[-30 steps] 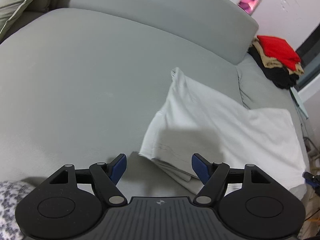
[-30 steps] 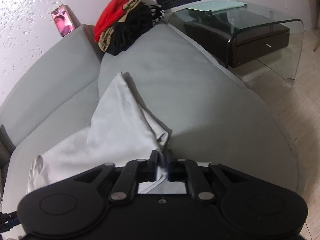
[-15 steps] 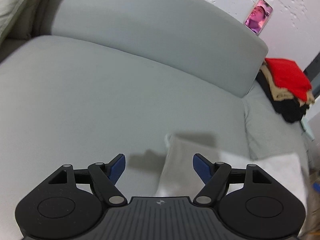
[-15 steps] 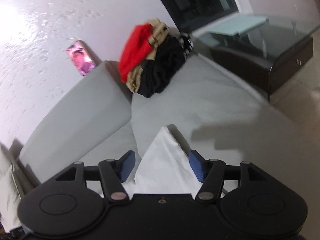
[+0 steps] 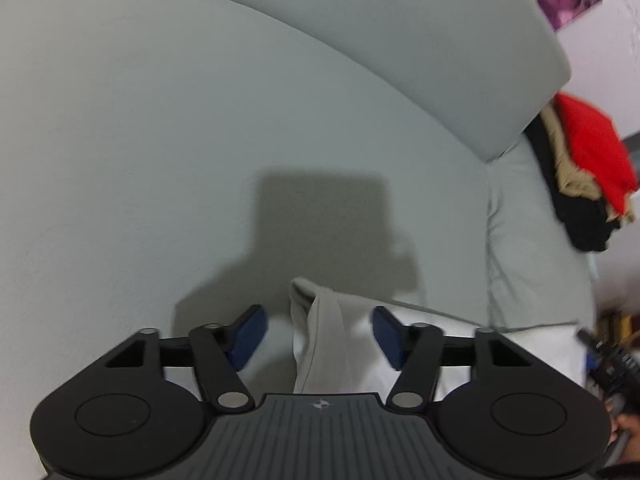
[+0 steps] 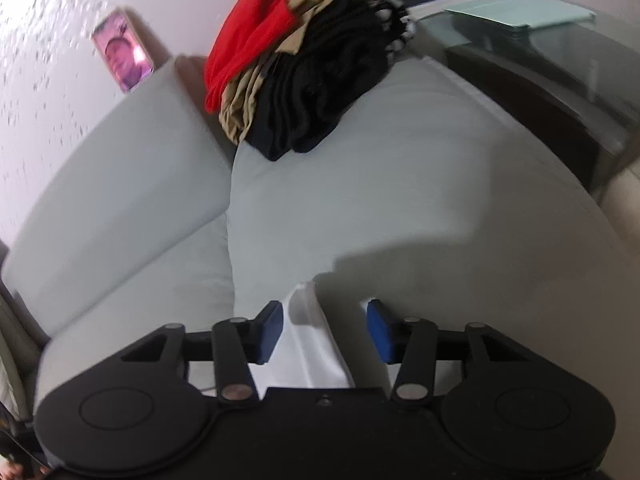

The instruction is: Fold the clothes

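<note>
Sofa (image 5: 200,140), grey, fills both of your wrist views and carries everything. Stack of folded clothes (image 6: 304,60), red over tan over black, sits at the far end of the seat against the backrest, well apart from your tools. White garment (image 5: 320,340) lies on the seat directly beneath you; one raised corner stands between the blue pads of your left tool (image 5: 318,336), another (image 6: 312,332) between those of your right tool (image 6: 326,330). Jaws on both tools have just been closing and stand partway in, with a gap visible between each pad and the cloth. Phone (image 6: 122,54) leans on the wall above the backrest.
</note>
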Action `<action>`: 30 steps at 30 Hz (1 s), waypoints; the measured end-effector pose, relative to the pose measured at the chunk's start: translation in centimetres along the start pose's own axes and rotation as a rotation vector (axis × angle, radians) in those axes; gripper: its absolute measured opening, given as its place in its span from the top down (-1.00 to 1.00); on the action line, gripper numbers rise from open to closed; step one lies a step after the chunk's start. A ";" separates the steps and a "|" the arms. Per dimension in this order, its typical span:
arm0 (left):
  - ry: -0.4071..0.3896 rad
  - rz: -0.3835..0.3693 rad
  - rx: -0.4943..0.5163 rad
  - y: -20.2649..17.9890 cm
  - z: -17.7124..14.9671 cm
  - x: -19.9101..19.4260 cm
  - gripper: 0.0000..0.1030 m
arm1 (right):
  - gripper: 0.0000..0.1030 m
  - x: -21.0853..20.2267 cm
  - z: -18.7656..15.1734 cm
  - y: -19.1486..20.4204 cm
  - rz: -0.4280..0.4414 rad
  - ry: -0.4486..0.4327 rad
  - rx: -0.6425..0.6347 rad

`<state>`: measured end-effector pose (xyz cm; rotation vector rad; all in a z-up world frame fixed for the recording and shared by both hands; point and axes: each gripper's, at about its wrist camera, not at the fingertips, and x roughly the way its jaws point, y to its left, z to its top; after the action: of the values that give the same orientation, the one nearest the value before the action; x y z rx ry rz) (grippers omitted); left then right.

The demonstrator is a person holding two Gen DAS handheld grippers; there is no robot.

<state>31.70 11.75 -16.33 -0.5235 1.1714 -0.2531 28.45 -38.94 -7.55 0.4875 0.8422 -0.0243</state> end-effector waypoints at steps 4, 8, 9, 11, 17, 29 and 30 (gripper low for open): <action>-0.071 0.022 0.025 -0.4 -0.4 -0.3 0.91 | 0.89 1.0 -0.1 0.7 -0.001 -0.017 -0.036; -0.297 -0.017 0.058 -0.7 -2.3 -3.2 0.89 | 0.91 -0.7 -0.5 0.0 0.012 -0.156 0.029; -0.346 -0.013 0.069 -0.6 -2.7 -3.6 0.83 | 0.91 -1.2 -0.8 -0.3 0.009 -0.194 0.045; -0.367 0.036 0.043 -0.2 -2.6 -3.1 0.79 | 0.91 -1.5 -1.1 -1.0 -0.005 -0.223 0.080; -0.358 0.103 -0.109 3.8 -2.0 -3.9 0.20 | 0.78 -0.9 -1.1 -3.2 0.015 -0.171 0.191; -0.082 -0.094 0.071 3.4 -0.8 0.1 -0.41 | 0.20 -1.5 -0.2 -5.5 0.156 -0.035 0.200; -0.072 -0.118 0.081 3.2 -0.5 0.6 -0.43 | 0.20 -1.2 0.0 -5.7 0.174 -0.019 0.194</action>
<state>31.25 14.10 -18.63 -0.5271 1.0580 -0.3783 26.44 -44.22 -8.96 0.7403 0.7804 0.0500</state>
